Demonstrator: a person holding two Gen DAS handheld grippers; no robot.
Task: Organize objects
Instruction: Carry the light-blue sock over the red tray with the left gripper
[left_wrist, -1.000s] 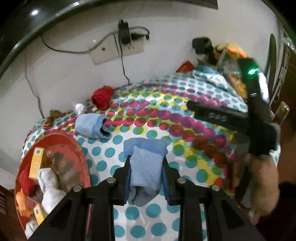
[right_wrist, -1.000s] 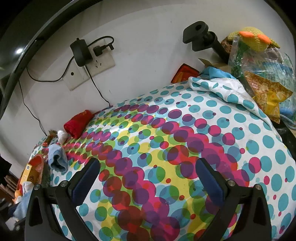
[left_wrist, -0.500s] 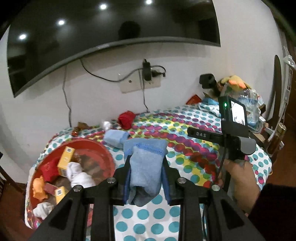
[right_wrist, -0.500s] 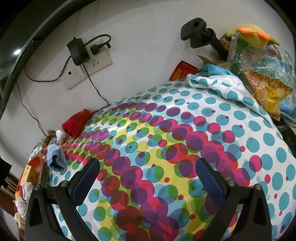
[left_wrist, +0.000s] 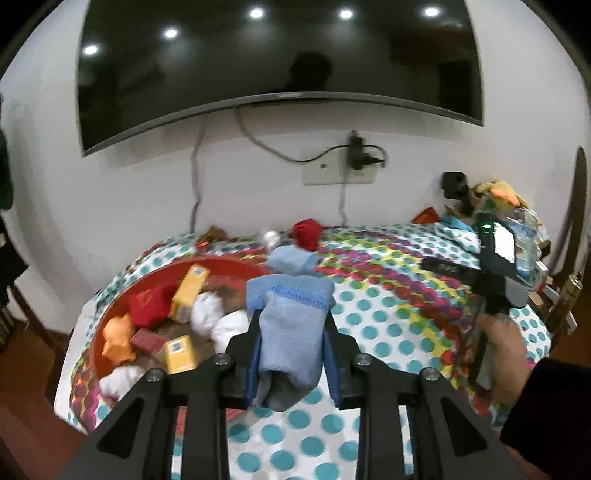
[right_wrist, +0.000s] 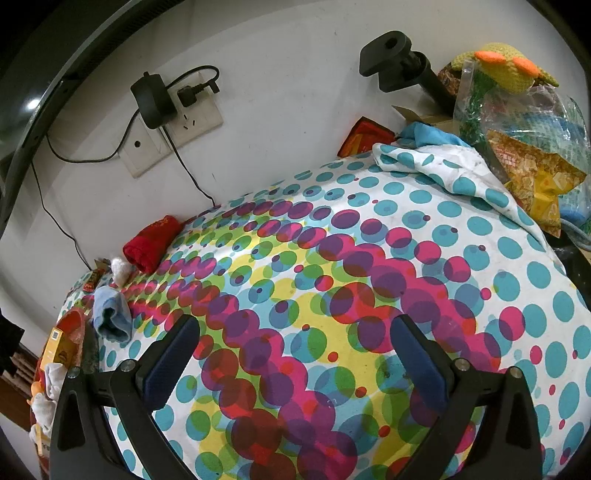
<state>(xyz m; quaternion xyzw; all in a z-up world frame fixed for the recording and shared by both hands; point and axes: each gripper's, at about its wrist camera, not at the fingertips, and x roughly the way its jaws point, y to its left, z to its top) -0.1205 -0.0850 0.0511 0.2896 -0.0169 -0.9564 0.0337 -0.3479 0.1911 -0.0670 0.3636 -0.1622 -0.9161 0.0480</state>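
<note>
Polka-dot tablecloth (right_wrist: 424, 229) under both grippers, red basin (left_wrist: 122, 295) at its left end, folded blue sock (left_wrist: 291, 332) lengthwise along the fingers, cuff forward, clamped in left gripper (left_wrist: 291, 354), right gripper (right_wrist: 295, 354) wide open, empty.

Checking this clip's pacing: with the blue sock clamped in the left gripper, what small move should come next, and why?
Probably carry the blue sock leftward over the red basin before letting go. The left gripper is shut on it above the dotted tablecloth, and the basin already holds white socks and small boxes.
</note>
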